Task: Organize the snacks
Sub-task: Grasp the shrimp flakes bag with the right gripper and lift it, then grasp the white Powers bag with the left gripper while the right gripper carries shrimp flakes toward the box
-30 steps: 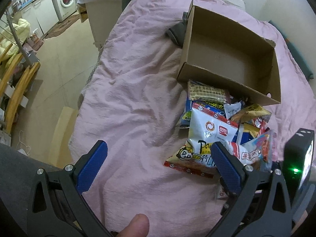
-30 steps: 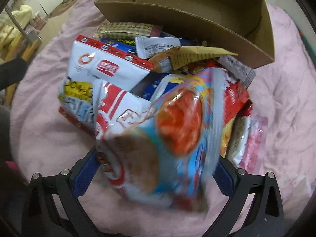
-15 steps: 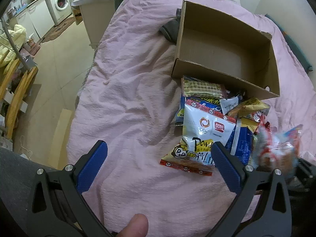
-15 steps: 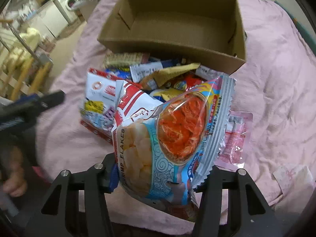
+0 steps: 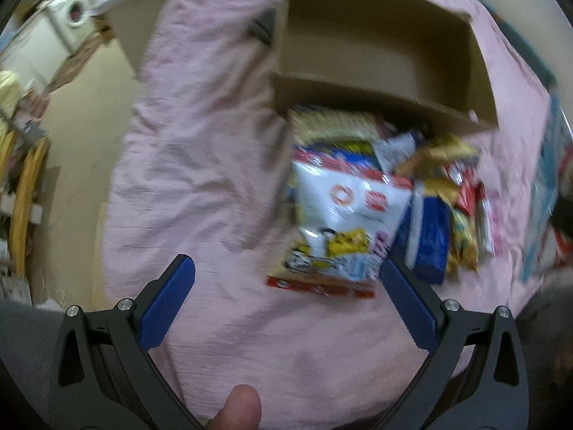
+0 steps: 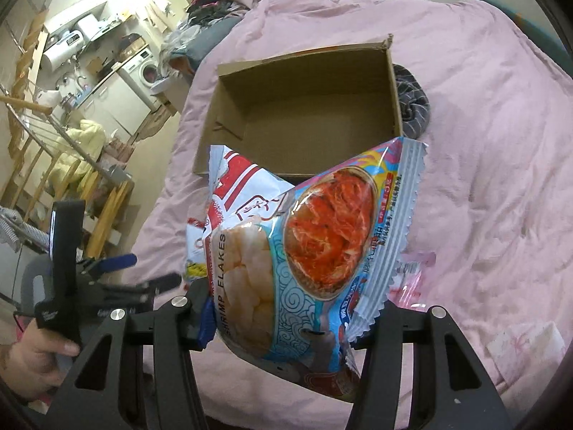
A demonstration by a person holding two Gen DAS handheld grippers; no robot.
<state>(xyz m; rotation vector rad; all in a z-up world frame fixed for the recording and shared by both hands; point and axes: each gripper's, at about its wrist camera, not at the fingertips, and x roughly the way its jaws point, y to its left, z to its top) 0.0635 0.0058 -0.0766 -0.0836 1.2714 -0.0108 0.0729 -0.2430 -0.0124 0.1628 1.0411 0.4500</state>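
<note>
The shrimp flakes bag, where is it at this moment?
In the right wrist view the shrimp flakes bag is held between the right gripper fingers, lifted above the pink bedding, just in front of the open cardboard box.

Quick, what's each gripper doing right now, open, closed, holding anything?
Left gripper: open, holding nothing, above the pink bedspread.
Right gripper: closed on the light-blue shrimp flakes bag, in front of the open cardboard box.

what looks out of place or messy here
The cardboard box sits empty while the snack packets lie heaped on the pink bedspread beside it. Only the shrimp flakes bag is lifted, in the right gripper.
</note>
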